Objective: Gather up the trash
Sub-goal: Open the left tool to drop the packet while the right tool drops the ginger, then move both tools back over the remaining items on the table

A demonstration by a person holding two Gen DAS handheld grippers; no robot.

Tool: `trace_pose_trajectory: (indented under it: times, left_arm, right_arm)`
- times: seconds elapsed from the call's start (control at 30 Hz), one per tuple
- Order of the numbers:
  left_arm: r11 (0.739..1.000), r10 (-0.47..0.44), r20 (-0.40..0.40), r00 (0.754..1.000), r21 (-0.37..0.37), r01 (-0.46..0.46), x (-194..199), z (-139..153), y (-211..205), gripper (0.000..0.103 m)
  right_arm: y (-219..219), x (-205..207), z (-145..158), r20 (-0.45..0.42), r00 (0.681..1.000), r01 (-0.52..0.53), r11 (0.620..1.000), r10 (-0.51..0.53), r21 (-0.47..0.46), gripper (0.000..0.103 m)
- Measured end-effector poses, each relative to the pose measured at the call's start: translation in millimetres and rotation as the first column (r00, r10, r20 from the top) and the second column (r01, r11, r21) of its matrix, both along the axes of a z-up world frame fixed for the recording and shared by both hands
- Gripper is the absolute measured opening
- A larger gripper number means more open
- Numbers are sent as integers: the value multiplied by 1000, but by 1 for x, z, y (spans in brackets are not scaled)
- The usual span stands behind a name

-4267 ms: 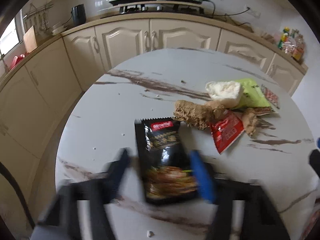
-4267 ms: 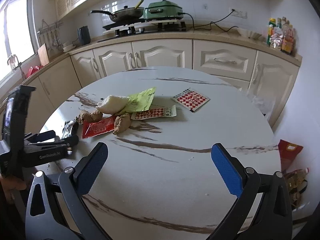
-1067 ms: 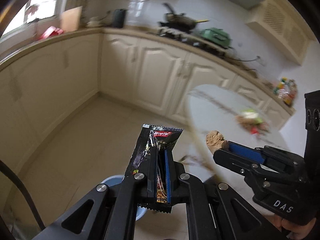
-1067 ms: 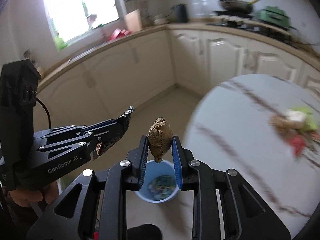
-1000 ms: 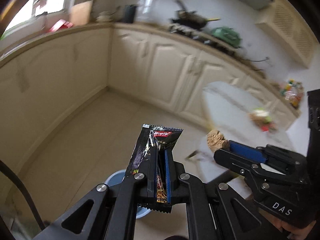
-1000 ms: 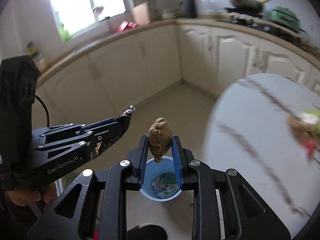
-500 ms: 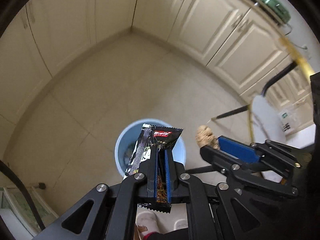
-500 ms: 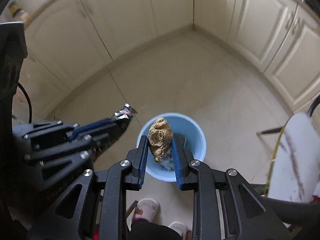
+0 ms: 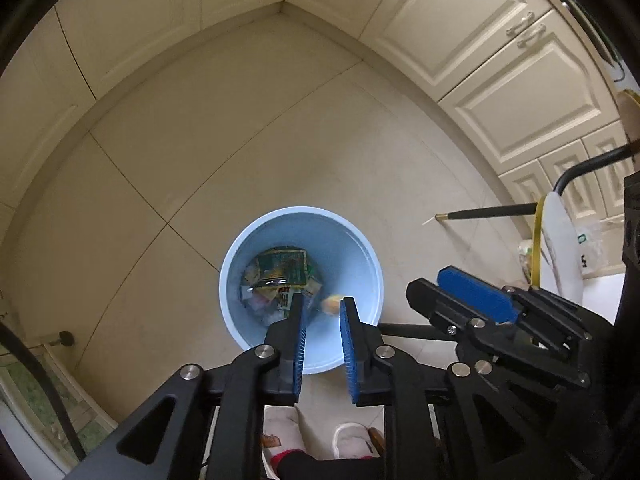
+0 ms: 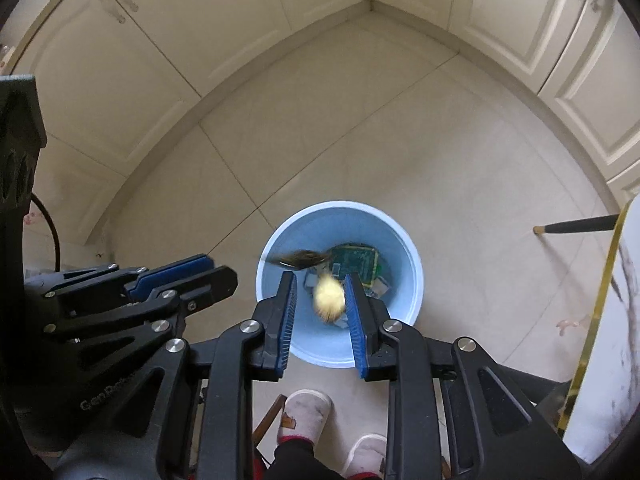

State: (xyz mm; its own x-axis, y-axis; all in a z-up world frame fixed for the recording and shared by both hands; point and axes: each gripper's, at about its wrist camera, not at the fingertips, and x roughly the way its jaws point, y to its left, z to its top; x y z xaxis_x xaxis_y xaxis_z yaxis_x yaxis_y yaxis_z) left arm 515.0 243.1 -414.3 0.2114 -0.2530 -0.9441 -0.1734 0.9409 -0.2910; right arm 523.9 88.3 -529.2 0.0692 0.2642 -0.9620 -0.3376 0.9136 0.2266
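A light blue bin (image 9: 352, 252) stands on the floor straight below both grippers, with a green packet (image 9: 284, 266) and other wrappers in it. My left gripper (image 9: 320, 304) hangs over the bin with its jaws opening and nothing between them. A dark blurred wrapper (image 10: 300, 258) falls at the bin's (image 10: 400, 264) left rim. My right gripper (image 10: 320, 284) is also above the bin, jaws opening. The brown lump (image 10: 329, 298), blurred, drops between its fingers without being pressed. The lump (image 9: 332, 303) also shows inside the bin in the left wrist view.
Cream cabinets (image 9: 500, 60) line the walls around a beige tiled floor (image 10: 360, 140). The marble table's gold-rimmed edge (image 10: 600, 280) and a black table leg (image 10: 576, 224) are at the right. A person's slippers (image 10: 304, 412) stand just short of the bin.
Both grippers sank toward the bin and tilted further down. The left gripper let go of the black wrapper. The right gripper released the brown lump, which now falls.
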Motion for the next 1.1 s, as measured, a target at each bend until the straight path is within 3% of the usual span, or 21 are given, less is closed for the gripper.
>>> trace_pose_trajectory:
  times: [0.13,0.2,0.33,0.47,0.57,0.73,0.87,1.0,1.1]
  left_arm:
    - [999,30,26,999,24,-31,-16,16,-9,15]
    - [997,59,63,996,50,-62,-28,34,-6,17]
    - [987,86,165,983,121,-107,-58,79,-1,28]
    - [966,125,302,945,182,-186,-98,138,7,37]
    - [950,116,407,906,222,-221,-128,182,1,41]
    - [922,92,572,815,260,-286,-180,241,-31,59]
    - [906,40,699,714,276,-321,-225,279,-74,72]
    - [907,-15,786,618,271,-323,-264,305,-114,82]
    - [909,-52,846,531,261,-326,-297,323,-148,88]
  right_arm:
    - [5,0,16,36,999,4,1000,-4,-3,40]
    - [7,-2,29,63,998,3,1000,-3,6,53]
    - [17,-13,72,162,987,-13,1000,11,7,71]
    - [27,-33,130,285,958,-43,999,34,26,88]
    - [35,-58,186,409,911,-76,997,58,28,90]
    - [28,-102,266,599,799,-66,998,50,6,94]
    - [1,-141,325,717,697,-25,1000,10,9,102]
    - [-29,-180,376,803,596,28,1000,-27,12,103]
    - [-53,-212,411,848,527,68,997,-61,30,103]
